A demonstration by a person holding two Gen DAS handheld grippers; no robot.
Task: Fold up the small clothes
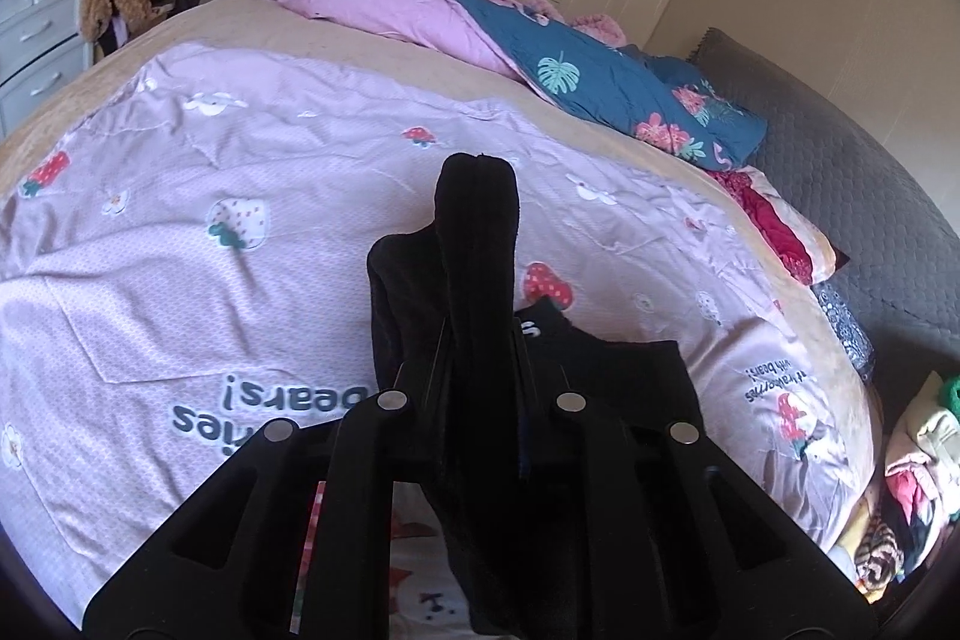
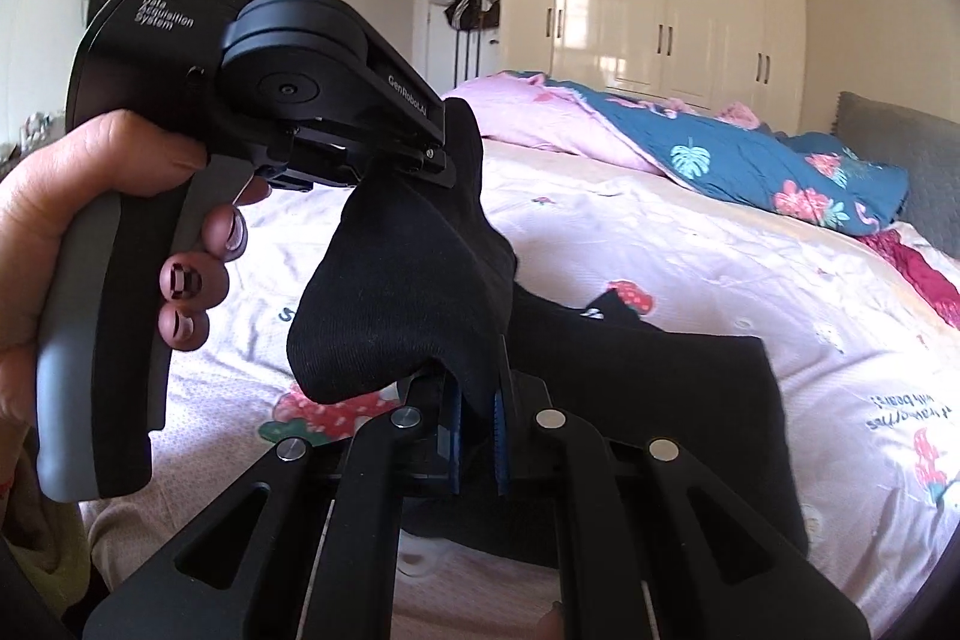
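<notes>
A black sock [image 1: 474, 244] hangs in the air above the bed, held at both ends. My left gripper [image 1: 480, 358] is shut on one end; the sock sticks up past its fingers. In the right wrist view the left gripper [image 2: 444, 160] pinches the sock's [image 2: 396, 304] upper end, and my right gripper [image 2: 477, 418] is shut on its lower end between blue pads [image 2: 499, 412]. Another black garment [image 2: 660, 388] lies flat on the quilt just beyond the right gripper; it also shows in the left wrist view [image 1: 630, 370].
A pink strawberry-print quilt [image 1: 240, 220] covers the bed. A rolled pink and blue duvet [image 1: 540, 40] lies at the far side. Grey headboard [image 1: 840, 148] right. A pile of clothes [image 1: 912, 472] sits at the bed's right edge. Wardrobes [image 2: 660, 10] and drawers [image 1: 36, 22] stand beyond.
</notes>
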